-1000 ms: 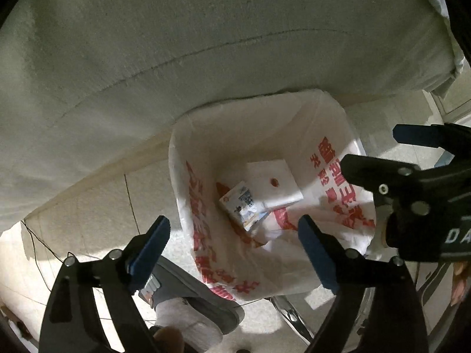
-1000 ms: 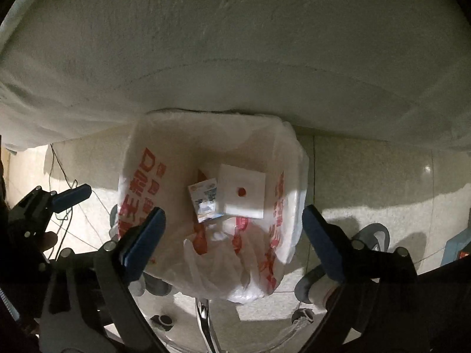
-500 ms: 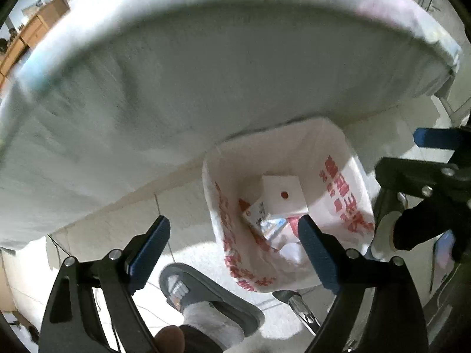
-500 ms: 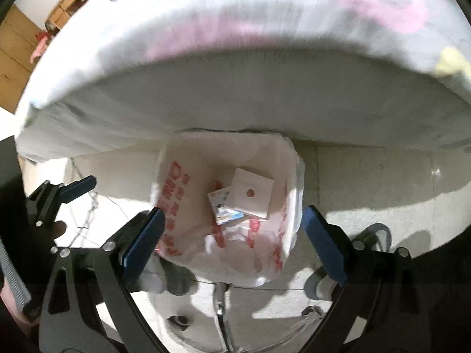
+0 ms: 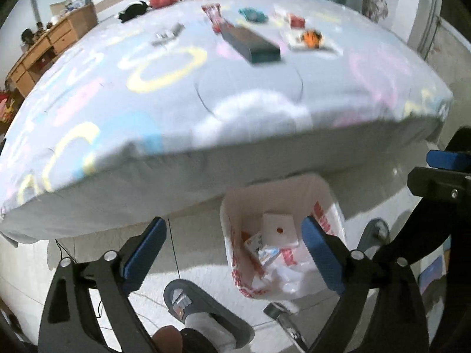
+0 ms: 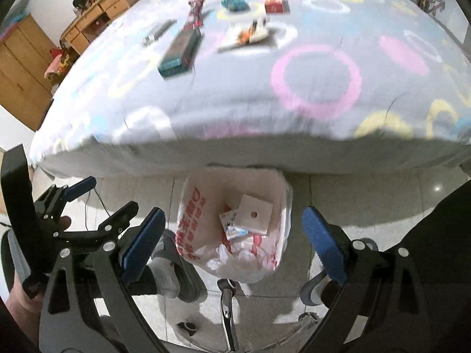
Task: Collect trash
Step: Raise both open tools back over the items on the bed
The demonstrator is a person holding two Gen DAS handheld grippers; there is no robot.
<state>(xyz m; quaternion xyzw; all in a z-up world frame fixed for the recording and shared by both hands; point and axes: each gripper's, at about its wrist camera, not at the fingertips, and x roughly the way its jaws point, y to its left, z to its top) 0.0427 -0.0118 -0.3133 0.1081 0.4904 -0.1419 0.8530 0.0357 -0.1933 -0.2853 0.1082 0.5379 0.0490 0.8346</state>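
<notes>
**Both grippers empty above the bag, litter waiting on the bed**

The left gripper (image 5: 231, 253) and the right gripper (image 6: 232, 239) both stand with jaws spread wide and nothing between them, hanging over the floor in front of the bed (image 5: 250, 123). Below them sits the trash bag (image 6: 188, 223), white with red print, its mouth open just under the mattress edge. Inside lie a white square card (image 6: 254, 214) and a small printed packet (image 6: 232, 223).

The remaining trash appears to be on the bedspread, well apart from the grippers: a dark teal box (image 5: 250, 44), a red-and-white wrapper (image 5: 213, 14), a small red box (image 6: 275, 1) and an orange-printed packet (image 5: 309, 39).

Risks from here look like these: the 2 views are blurred, so a hurried reach could misjudge the soft bedspread and pinch fabric with the item. The bag is limp and close to the person's slippered foot (image 5: 188, 303), so a nudge might tip it or fold its mouth shut. Thin wrappers could slip from the pads.
</notes>
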